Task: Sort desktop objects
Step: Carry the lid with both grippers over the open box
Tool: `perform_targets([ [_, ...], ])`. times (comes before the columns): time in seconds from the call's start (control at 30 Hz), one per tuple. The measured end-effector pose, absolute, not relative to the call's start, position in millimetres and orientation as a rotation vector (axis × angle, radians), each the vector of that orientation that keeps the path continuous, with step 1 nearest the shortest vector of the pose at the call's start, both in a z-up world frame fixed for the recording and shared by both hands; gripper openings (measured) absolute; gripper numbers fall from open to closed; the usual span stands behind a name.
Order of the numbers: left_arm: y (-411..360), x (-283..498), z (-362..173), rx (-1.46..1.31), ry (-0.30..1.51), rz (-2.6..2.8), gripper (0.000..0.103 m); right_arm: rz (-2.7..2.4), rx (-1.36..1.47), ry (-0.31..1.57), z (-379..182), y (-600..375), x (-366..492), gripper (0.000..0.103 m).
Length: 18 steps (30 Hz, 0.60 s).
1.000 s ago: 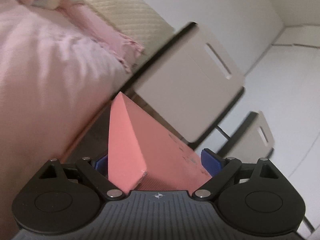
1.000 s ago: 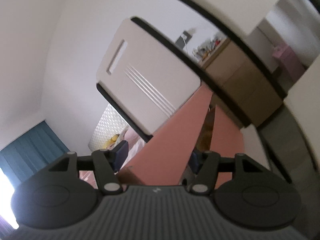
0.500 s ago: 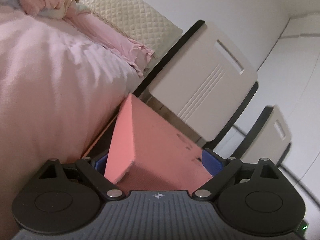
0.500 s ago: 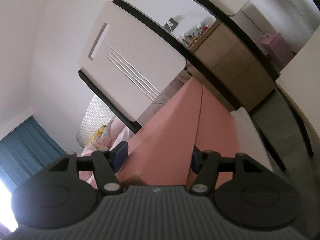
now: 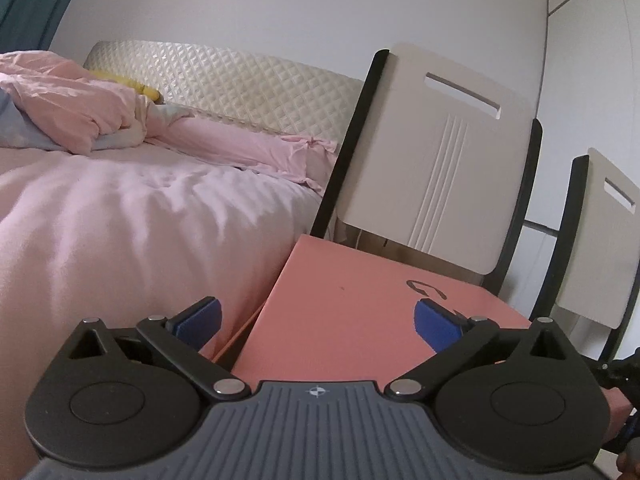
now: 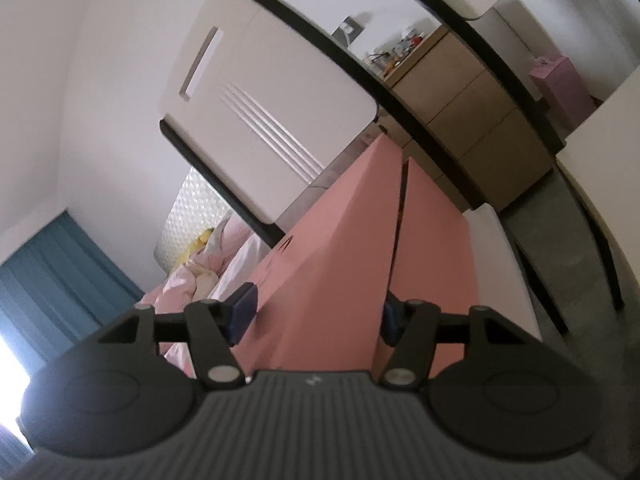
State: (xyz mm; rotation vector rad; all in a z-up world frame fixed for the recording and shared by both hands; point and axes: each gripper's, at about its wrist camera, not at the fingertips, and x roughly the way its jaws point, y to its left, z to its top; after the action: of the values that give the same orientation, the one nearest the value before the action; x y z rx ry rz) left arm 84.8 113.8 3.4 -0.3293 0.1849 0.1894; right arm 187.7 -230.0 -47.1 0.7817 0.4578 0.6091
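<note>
A salmon-pink box (image 5: 352, 304) lies flat below my left gripper (image 5: 320, 320), which is open; its blue pads (image 5: 436, 326) stand wide apart above the box's top face and do not touch it. In the right wrist view the same pink box (image 6: 328, 264) runs between the blue pads (image 6: 242, 316) of my right gripper (image 6: 316, 316), which is shut on its near edge. A slit along the box separates its lid from its base.
A bed with pink bedding (image 5: 120, 216) and a quilted headboard (image 5: 224, 84) is at the left. Two white chair backs (image 5: 436, 152) with black frames stand behind the box. A wooden dresser (image 6: 452, 92) and a table edge (image 6: 600, 152) are at the right.
My left gripper has let go of the box and opened; its view has levelled out. The right gripper keeps its hold and has tilted slightly.
</note>
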Motion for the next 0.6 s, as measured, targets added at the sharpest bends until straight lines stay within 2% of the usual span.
perform_targets([
  [0.07,113.8,84.8,3.7,-0.333,0.182,0.182,0.103,0.619,0.755,0.463,-44.1,-229.5,188.9,0.066],
  [0.13,111.0,83.4,2.7,-0.325,0.179,0.180,0.103,0.638,0.727,0.471,-40.4,-227.8,190.3,0.075],
  [0.2,109.1,83.8,1.6,-0.318,0.181,0.176,0.103,0.665,0.695,0.481,-34.4,-224.5,190.9,0.095],
  [0.23,108.7,83.9,1.4,-0.317,0.182,0.175,0.103,0.662,0.676,0.491,-30.7,-223.0,191.3,0.099],
  [0.43,107.9,83.9,1.0,-0.314,0.187,0.174,0.103,0.589,0.659,0.577,-35.4,-237.7,200.3,0.100],
  [0.6,98.8,82.1,0.4,-0.275,0.180,0.183,0.103,0.608,0.577,0.498,-29.4,-250.0,195.4,0.100],
])
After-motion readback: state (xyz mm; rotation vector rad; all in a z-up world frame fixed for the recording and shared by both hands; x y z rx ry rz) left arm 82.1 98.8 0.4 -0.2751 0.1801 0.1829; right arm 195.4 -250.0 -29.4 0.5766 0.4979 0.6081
